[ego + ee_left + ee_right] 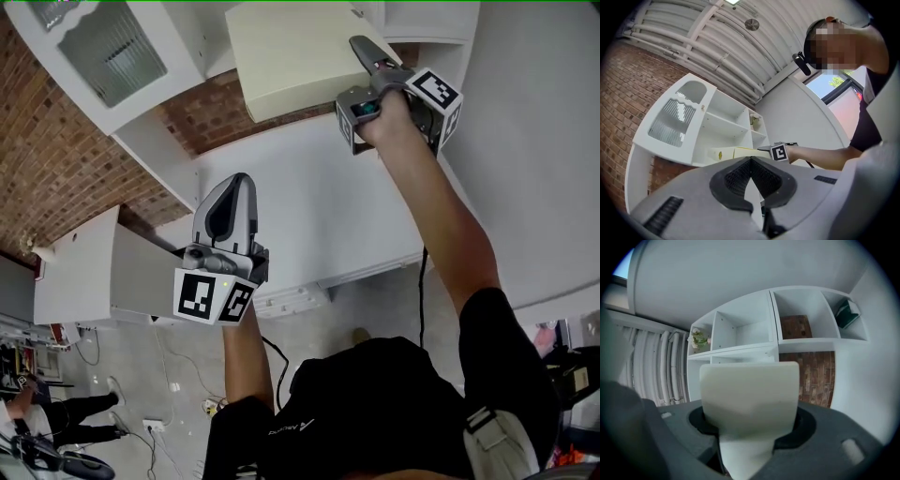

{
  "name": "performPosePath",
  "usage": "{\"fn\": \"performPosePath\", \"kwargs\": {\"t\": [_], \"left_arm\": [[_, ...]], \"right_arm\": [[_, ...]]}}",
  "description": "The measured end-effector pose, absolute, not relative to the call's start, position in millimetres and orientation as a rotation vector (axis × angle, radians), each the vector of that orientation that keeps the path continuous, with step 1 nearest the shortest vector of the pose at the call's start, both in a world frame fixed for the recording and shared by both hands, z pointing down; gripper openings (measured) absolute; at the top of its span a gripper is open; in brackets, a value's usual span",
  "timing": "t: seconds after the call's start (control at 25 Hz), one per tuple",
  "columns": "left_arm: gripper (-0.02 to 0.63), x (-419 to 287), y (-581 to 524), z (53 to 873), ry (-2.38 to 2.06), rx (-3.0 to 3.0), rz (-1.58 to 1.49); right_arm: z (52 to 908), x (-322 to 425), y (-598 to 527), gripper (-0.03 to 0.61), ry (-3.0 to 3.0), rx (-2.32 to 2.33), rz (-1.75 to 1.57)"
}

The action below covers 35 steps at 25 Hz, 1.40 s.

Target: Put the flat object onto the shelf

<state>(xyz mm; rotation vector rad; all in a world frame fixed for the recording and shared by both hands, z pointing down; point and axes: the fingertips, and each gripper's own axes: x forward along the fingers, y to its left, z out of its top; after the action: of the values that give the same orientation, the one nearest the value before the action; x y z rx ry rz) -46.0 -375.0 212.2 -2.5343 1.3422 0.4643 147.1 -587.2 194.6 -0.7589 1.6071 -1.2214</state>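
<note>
**Head view:** A white shelf (pixel 309 178) stands against a brick wall (pixel 47 169). At its top left is a door with a glass pane (pixel 103 47). Low down there is a grey floor (pixel 319 328) with some cables on it. Both arms are stretched out toward the shelf. The right arm (pixel 441 206) reaches farther. The right tool (pixel 367 52) is clenched on one edge of the flat object (pixel 291 56), a pale cream board. The board is held up in the air in front of the shelf. The left tool (pixel 236 187) is lower and closer, well apart from the board.

**Left gripper view:** The left tool (pixel 751 161) has its jaws pressed together with nothing in them. Past it are the open white shelf (pixel 726 124) and the glass door (pixel 670 119). The flat object (pixel 740 152) is down by the lowest part of the shelf, with the right tool (pixel 778 152) on its edge. White pipes (pixel 693 42) run along the ceiling.

**Right gripper view:** The right tool (pixel 750 432) is grasping the flat object (pixel 750 394), which sticks up between the jaws. Behind it is the shelf (pixel 745 350) with its square boxes. Small flowers (pixel 698 338) sit in a box on the left. A green thing (pixel 847 312) leans in the top right box. The brick wall (pixel 815 376) shows through.
</note>
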Motion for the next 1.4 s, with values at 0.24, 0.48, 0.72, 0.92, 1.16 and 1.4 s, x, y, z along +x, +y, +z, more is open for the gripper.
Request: {"fn": "performPosePath", "kwargs": {"t": [0.24,0.48,0.72,0.92,1.16,1.4], "left_arm": [[-0.002,-27.9,-396.9,220.5,1.387,-2.531,0.445],[-0.002,-37.7,-414.7,214.8,1.39,-2.508,0.424],[-0.002,-53.6,-433.2,214.2,1.388,-2.498,0.407],[-0.002,-61.7,-447.3,220.6,1.396,-2.503,0.397],[-0.002,-80.1,-458.1,222.3,1.418,-2.5,0.395],[-0.002,-91.6,-462.6,226.3,1.433,-2.503,0.403]], "right_arm": [[198.7,151.4,-636.6,0.287,1.563,-0.827,-1.282],[201.1,143.4,-670.8,0.296,1.538,-0.832,-1.298],[183.9,133.6,-698.6,0.339,1.555,-0.785,-1.259],[182.4,120.2,-716.9,0.348,1.603,-0.794,-1.232],[184.0,97.7,-728.6,0.35,1.64,-0.814,-1.22],[177.2,70.0,-723.7,0.365,1.669,-0.84,-1.196]]}}
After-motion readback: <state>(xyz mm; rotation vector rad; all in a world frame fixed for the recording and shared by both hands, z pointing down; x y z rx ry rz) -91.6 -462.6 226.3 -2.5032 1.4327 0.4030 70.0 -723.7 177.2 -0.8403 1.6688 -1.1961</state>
